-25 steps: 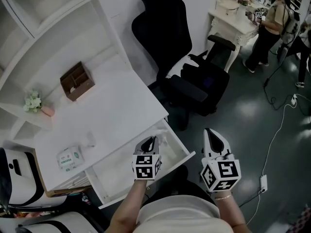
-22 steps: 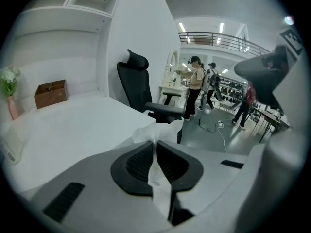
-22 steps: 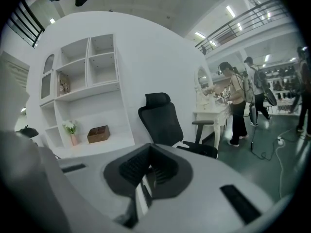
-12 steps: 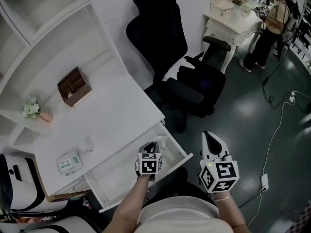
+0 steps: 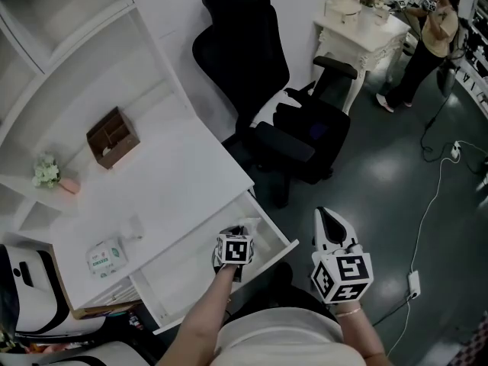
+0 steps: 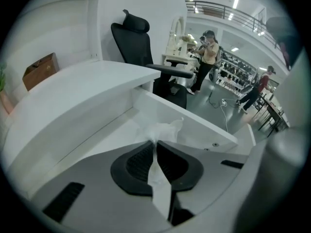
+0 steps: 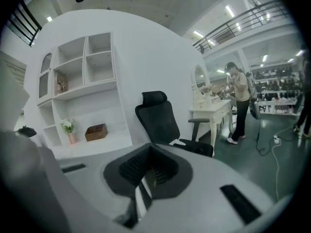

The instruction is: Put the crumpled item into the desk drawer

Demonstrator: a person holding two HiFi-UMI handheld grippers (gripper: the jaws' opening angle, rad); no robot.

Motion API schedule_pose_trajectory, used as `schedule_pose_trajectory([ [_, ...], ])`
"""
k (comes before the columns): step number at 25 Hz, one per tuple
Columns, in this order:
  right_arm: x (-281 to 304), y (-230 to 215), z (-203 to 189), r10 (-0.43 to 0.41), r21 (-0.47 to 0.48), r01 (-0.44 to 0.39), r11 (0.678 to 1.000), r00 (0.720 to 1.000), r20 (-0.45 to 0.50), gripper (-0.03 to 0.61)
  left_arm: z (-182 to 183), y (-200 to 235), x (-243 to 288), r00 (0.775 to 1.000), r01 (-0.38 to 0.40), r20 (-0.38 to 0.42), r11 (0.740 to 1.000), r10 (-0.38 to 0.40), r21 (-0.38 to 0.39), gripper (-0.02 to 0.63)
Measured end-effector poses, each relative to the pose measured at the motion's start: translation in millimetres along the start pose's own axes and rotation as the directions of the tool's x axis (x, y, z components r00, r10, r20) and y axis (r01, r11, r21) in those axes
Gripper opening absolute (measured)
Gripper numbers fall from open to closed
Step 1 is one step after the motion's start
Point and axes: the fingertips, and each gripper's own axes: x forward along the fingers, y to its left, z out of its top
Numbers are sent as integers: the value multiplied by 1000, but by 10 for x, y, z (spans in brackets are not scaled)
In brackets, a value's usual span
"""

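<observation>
The left tool point(image 6: 155, 142), jaws narrowed to a slim gap, pinches a crumpled white tissue point(image 6: 164, 130) that bunches out past the tips and trails back between the ribbed pads. The tissue hangs over the open drawer point(image 5: 185, 271) of a white counter point(image 5: 169, 180), inside the drawer's front corner nearest the person; whether it touches the drawer floor cannot be told. From the head view the left tool point(image 5: 241, 230) sits at the drawer's front end. The right tool point(image 5: 326, 214) is held apart to the side, above the dark floor, its jaws drawn together with nothing between them; its own view has it point(image 7: 149, 148) pointing toward a black office chair point(image 5: 263, 82). Farther back on the counter lie a tissue packet point(image 5: 104, 253), a brown wooden organiser point(image 5: 113, 134) and a small vase of flowers point(image 5: 46, 171). Across the room a person point(image 5: 429, 30) stands beside a white dressing table point(image 5: 360, 30).
</observation>
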Motion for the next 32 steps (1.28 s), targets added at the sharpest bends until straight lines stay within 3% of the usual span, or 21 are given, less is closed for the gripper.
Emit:
schedule_pose_trajectory([
  [14,-69,-81,-48,-21,0,21,1000,1000,-13,2,-286,8,257,990,-20,-140,999,26,44,35],
  [22,-98,-150,-71,-29,3,29,1000,999,-17,2,-290,27,299,989,-33,-141,999,37,32,62],
  [26,-103,-146,-77,-23,7,23,1000,1000,-19,2,-289,-25,269,989,2,-146,1000,-1,9,128],
  [32,-62,-87,-55,-1,7,1,1000,1000,-13,2,-102,25,145,997,0,-72,1000,0,-5,133],
])
